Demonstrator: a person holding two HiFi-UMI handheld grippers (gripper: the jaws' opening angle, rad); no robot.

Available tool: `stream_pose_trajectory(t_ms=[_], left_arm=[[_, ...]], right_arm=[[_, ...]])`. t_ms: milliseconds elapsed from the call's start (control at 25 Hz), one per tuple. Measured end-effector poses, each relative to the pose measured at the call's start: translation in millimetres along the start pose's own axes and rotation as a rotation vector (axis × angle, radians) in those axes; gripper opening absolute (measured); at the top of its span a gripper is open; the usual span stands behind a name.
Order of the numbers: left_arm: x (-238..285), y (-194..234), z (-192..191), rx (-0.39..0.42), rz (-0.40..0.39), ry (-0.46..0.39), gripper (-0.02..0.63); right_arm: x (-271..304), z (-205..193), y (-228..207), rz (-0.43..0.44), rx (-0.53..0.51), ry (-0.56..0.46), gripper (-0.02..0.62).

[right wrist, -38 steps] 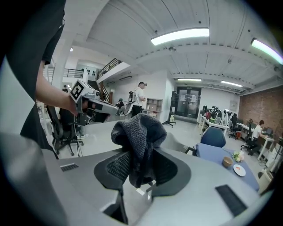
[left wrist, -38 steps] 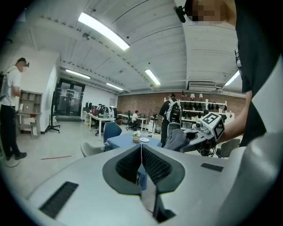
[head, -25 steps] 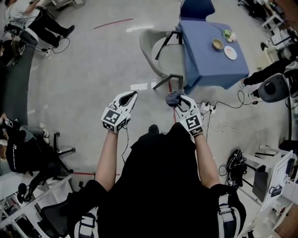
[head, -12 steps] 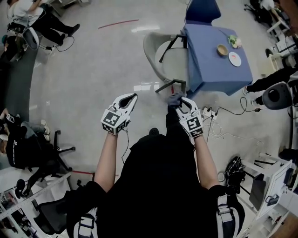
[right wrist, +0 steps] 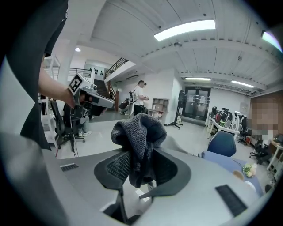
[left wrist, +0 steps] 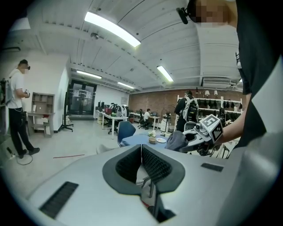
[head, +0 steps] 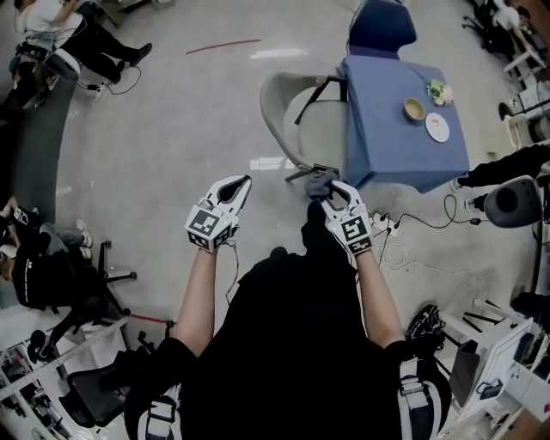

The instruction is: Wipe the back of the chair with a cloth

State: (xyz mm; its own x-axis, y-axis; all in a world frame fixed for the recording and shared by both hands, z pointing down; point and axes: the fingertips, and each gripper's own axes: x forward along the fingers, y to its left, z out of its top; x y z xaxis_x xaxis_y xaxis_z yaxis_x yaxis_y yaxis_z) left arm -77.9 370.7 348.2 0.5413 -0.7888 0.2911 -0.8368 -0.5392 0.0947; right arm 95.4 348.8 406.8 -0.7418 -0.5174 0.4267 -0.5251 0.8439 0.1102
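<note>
A pale grey shell chair (head: 277,105) stands on the floor ahead of me, pushed up against a table with a blue cloth (head: 397,129); its back curves toward the left. My right gripper (head: 324,191) is shut on a bunched dark grey cloth (head: 320,180), held just short of the chair's near leg. In the right gripper view the cloth (right wrist: 138,137) bulges up out of the right gripper (right wrist: 138,167), with the chair (right wrist: 179,143) behind it. My left gripper (head: 246,180) hangs left of the right one, shut and empty; the left gripper (left wrist: 141,151) has its pads together.
A bowl (head: 414,108), a plate (head: 437,126) and a small plant sit on the blue table. A blue chair (head: 381,26) stands beyond it. Cables and a power strip (head: 384,223) lie on the floor at right. People and black office chairs (head: 82,284) are at left.
The person has stepped forward: the chair and table now lie closer to both grippers, and the cloth sits right by the chair's near leg. Both grippers stay shut.
</note>
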Motion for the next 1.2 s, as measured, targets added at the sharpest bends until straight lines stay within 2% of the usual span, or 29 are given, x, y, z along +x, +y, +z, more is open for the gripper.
stream_pose_trajectory(t_ms=[440, 880, 1200], left_arm=[[95.6, 25.2, 42.5, -0.02, 0.035, -0.001, 0.025], [164.1, 47.1, 55.4, -0.054, 0.114, 0.03, 0.025], [186.0, 55.9, 63.2, -0.073, 0.204, 0.032, 0.025]], right_arm=[[31.1, 4.9, -98.8, 0.062, 0.013, 0.007, 0.14], [59.5, -3.6, -165.4, 0.177, -0.017, 0.024, 0.14], [77.0, -9.6, -201.2, 0.26, -0.039, 0.022, 0.14]])
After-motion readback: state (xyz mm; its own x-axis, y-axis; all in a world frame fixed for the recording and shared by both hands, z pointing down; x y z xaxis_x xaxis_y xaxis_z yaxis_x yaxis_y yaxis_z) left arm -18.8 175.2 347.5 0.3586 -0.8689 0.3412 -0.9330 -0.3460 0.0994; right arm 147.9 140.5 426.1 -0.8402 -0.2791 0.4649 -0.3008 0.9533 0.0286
